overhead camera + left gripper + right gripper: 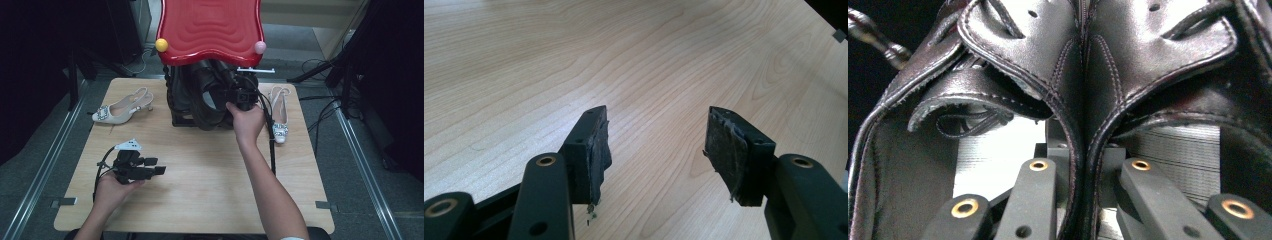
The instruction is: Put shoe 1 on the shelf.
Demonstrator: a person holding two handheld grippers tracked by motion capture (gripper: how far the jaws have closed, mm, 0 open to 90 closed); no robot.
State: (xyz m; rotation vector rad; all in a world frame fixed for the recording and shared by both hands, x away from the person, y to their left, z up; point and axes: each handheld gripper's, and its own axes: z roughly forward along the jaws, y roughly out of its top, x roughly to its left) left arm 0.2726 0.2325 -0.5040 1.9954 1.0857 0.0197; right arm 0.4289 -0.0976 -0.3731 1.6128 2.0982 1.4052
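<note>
Pinching both black leather shoes [1083, 75] by their touching inner collars on the rack under the red seat [210, 27], my right hand-held gripper [243, 95] risks losing one; left hand-held gripper [150, 167] idles apart over the counter [200, 190].

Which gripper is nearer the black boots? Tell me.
Right. The right gripper is clamped on the black boots where their collars meet; the left gripper hangs open over the table, well short of them.
</note>
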